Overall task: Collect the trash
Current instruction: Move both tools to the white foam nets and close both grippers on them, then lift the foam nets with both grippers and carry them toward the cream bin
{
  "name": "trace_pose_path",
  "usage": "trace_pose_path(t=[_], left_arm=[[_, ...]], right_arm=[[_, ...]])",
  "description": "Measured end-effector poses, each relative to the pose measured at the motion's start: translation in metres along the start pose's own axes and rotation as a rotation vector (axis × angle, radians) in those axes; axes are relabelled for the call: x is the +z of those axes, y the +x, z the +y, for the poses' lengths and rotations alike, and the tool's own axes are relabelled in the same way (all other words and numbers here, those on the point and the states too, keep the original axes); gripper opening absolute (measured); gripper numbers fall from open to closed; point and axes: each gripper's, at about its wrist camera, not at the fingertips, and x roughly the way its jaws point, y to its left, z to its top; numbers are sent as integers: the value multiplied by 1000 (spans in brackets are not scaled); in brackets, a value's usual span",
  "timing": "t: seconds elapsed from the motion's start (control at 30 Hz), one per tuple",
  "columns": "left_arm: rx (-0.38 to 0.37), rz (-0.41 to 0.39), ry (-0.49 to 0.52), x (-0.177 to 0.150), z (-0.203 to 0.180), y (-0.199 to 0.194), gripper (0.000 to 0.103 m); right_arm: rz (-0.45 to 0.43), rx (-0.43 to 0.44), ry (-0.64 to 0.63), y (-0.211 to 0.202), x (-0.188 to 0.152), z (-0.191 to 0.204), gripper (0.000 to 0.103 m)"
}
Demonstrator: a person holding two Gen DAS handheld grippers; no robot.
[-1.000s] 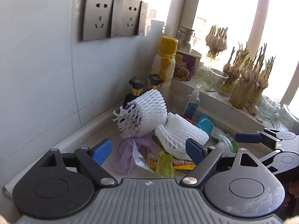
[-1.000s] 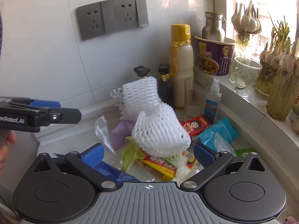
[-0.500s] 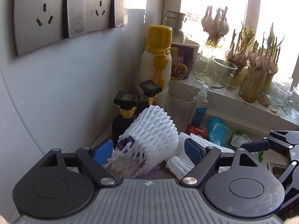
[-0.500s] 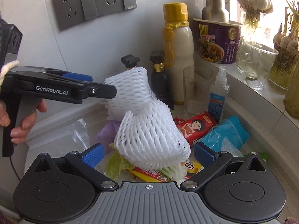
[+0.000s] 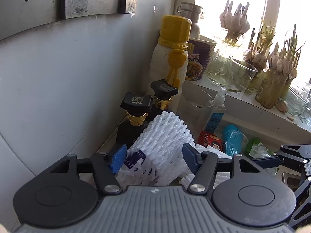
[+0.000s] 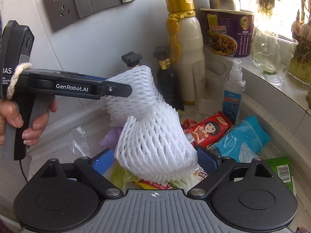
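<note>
A heap of trash lies in the counter corner. A white foam net sleeve [image 5: 161, 147] sits between the pads of my left gripper [image 5: 153, 158], whose jaws are apart around it. A second foam net sleeve [image 6: 153, 145] sits between the pads of my right gripper [image 6: 153, 160], also open around it. In the right wrist view the left gripper [image 6: 116, 89] reaches the upper sleeve [image 6: 132, 89] from the left. Under the nets lie a purple wrap [image 6: 108, 137], a red snack wrapper [image 6: 208, 130], a blue plastic bag [image 6: 243, 137], green leaves [image 6: 120, 176] and a green packet [image 6: 283, 170].
Two black bottles [image 5: 134, 120], a yellow-capped white bottle [image 6: 184, 44], a drinking glass [image 6: 208, 89] and a spray bottle [image 6: 233, 91] stand behind the heap. A purple noodle cup [image 6: 227, 33], glass jars and sprouting garlic [image 5: 278, 71] line the window ledge. The tiled wall with sockets [image 6: 87, 2] is on the left.
Both grippers have moved forward and closer to the heap. Each now has a foam net between its open pads; the left one has narrowed a little around its net.
</note>
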Motion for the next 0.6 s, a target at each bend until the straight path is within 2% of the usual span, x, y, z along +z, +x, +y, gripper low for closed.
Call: trace_pose_path(t=[0.07,0.13,0.17,0.27,0.3,0.4,0.6], left_arm=[[-5,-1,-27,0,4,0,49],[-7,-7,-60,-1,8,-1,34],[-10,-8,-79,0,10,-1,31],[-17,-13,-145,0,17,-3,16],[-21,-16,-165,0,19,-4,12],[-21,-29,-216,1,22,-9,8],[2,-36,-240,5,18,-20,6]], right_arm=[[1,-6,5,0,0,-1,86],[6,-6,11,1,0,-2,73],[9,-4,15,1,0,-3,69],[12,1,28,1,0,-4,42],[10,2,33,0,0,-5,38],[-1,-1,42,-5,1,-5,29],[-28,-19,38,-18,6,-1,25]])
